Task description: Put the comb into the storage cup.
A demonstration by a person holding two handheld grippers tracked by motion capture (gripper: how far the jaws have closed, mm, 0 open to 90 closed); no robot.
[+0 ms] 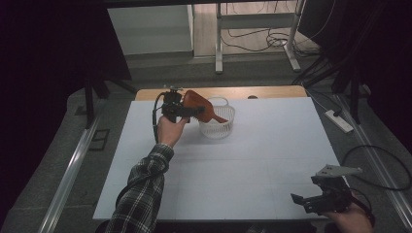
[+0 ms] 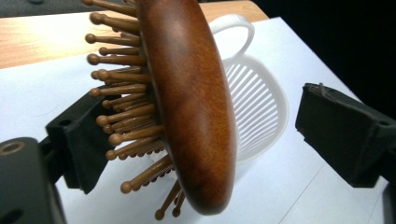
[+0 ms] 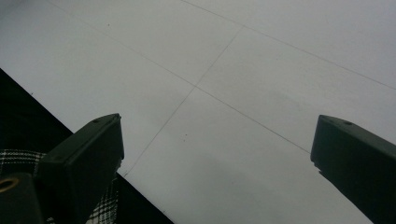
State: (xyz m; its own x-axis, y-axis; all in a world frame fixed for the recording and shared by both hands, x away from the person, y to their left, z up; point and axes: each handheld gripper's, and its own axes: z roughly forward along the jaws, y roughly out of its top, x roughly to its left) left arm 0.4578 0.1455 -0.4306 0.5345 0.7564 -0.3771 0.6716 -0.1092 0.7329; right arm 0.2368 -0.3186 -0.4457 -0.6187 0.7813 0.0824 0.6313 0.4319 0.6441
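My left gripper [image 1: 194, 111]: black, cabled; plaid sleeve [image 1: 143, 194]. My right gripper [image 1: 303, 201]: black, grey three-cornered plate [image 1: 338, 170].

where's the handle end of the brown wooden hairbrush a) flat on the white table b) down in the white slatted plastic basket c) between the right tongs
b: the brown wooden hairbrush slants from the left tongs down into the white slatted plastic basket.

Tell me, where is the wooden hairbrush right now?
In the high view the wooden hairbrush sits at the table's far left, between the open jaws of the left tool, its handle reaching into the white basket.
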